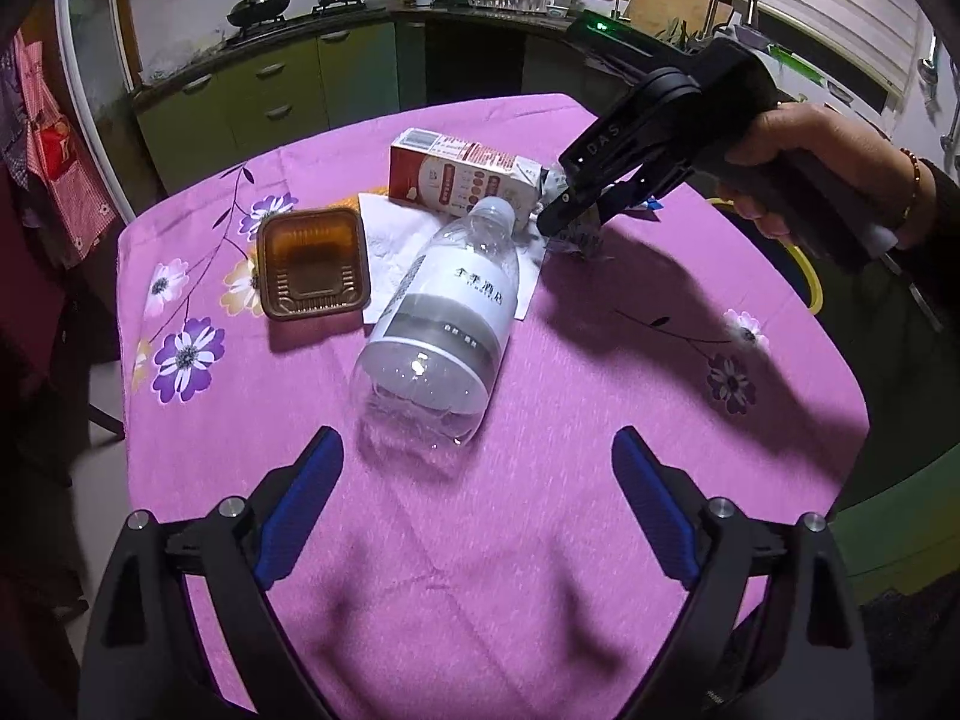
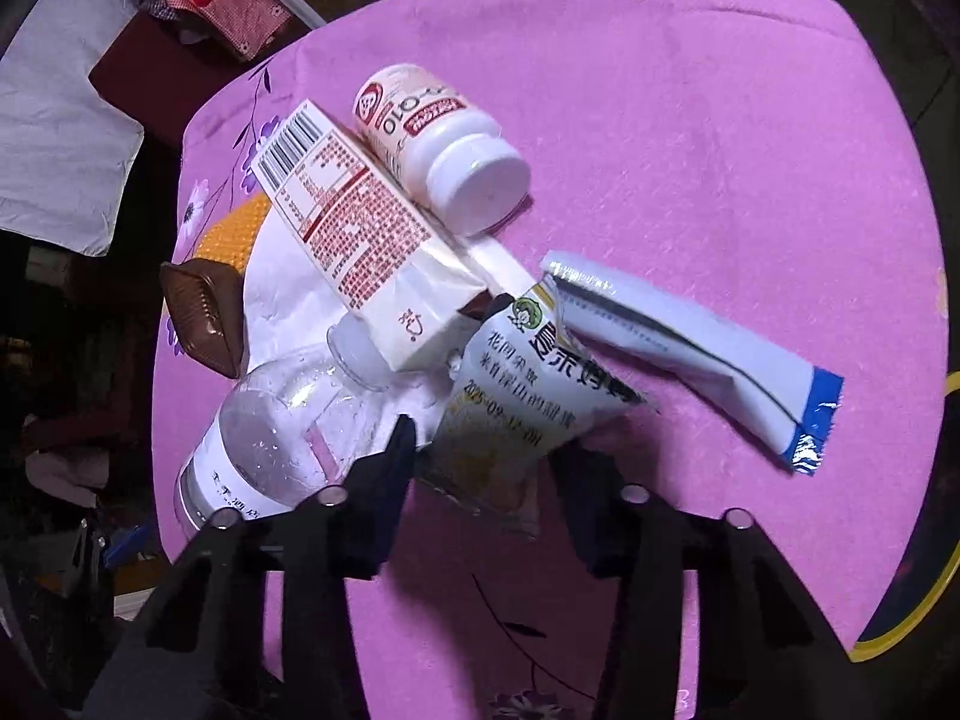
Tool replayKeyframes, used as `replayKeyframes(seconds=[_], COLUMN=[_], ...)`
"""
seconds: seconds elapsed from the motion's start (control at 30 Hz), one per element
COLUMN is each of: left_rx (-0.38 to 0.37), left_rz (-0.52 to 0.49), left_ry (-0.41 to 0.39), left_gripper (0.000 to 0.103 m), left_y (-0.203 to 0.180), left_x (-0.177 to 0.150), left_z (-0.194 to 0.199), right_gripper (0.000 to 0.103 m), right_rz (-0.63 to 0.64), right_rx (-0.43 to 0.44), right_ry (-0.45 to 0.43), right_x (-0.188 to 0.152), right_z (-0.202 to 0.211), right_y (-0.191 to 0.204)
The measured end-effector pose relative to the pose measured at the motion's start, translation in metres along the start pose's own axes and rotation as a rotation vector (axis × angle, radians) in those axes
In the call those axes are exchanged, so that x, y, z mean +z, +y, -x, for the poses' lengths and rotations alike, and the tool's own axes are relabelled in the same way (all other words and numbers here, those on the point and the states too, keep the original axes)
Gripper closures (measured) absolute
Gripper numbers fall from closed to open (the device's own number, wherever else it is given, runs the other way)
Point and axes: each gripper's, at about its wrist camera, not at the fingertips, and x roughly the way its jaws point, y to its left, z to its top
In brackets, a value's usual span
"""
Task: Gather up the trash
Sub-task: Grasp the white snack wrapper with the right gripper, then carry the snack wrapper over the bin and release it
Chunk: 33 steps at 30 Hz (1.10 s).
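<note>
The trash lies bunched near the middle of the tabletop (image 1: pixel 600 396), which is covered with a purple flowered cloth – a loose heap with pieces leaning on one another, so lifting one may stir its neighbours. The right gripper (image 2: pixel 480 468) reaches down into the heap at its near edge, and its fingers (image 2: pixel 396 456) stand on either side of the snack wrapper (image 2: pixel 510 414), a crumpled white pouch with printed characters and a date; whether they are pinching it or only bracketing it I cannot tell, since the pouch hides the inner faces. The angle makes sense: the pouch is thin and limp, so it wants to be taken by a raised edge, not from above.

The left gripper (image 1: pixel 477 474) hangs above the tabletop with its blue-padded fingers (image 1: pixel 306 492) spread wide and nothing between them, pointing along the clear plastic bottle (image 1: pixel 441 324). That bottle lies on its side on a sheet of white paper (image 1: pixel 390 240), uncapped, and looks empty apart from droplets inside. Its neck lies against the milk carton (image 2: pixel 360 228), which lies flat on the same paper with its gabled end toward the wrapper; its contents cannot be seen.

Beyond the carton a small white drink bottle (image 2: pixel 432 138) lies on its side, cap on. The brown plastic tray (image 1: pixel 312 264) sits upright beside the paper and is empty. A blue-and-white sachet (image 2: pixel 690 348) lies just beside the wrapper, torn open at one end – likely spent
</note>
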Motion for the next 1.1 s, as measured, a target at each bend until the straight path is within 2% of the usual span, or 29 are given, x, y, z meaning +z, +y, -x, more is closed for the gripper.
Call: replayKeyframes(seconds=[0.2, 0.5, 0.63, 0.77, 0.83, 1.0, 1.1], left_rx=[0.003, -0.002, 0.004, -0.005, -0.003, 0.012, 0.041], left_rz=[0.000, -0.019, -0.052, -0.079, -0.085, -0.081, -0.090], left_ry=[0.004, 0.011, 0.005, 0.002, 0.002, 0.018, 0.032], left_gripper=[0.016, 0.015, 0.015, 0.015, 0.015, 0.015, 0.014], left_y=[0.000, -0.004, -0.008, -0.013, -0.014, -0.013, -0.014], left_x=[0.001, 0.005, 0.012, 0.018, 0.020, 0.025, 0.025], left_z=[-0.002, -0.004, -0.003, -0.002, -0.002, -0.004, -0.005], right_gripper=[0.067, 0.067, 0.067, 0.067, 0.066, 0.066, 0.066], right_rz=[0.017, 0.027, -0.051, -0.189, -0.251, -0.321, -0.342], right_rx=[0.006, 0.051, 0.017, -0.078, -0.166, -0.342, -0.355], right_ry=[-0.013, -0.091, -0.153, -0.213, -0.219, -0.117, -0.053], right_x=[-0.010, -0.044, -0.063, -0.087, -0.099, -0.109, -0.108], right_z=[0.007, 0.060, 0.097, 0.128, 0.133, 0.101, 0.073], right_y=[-0.005, -0.023, -0.067, -0.141, -0.181, -0.258, -0.284])
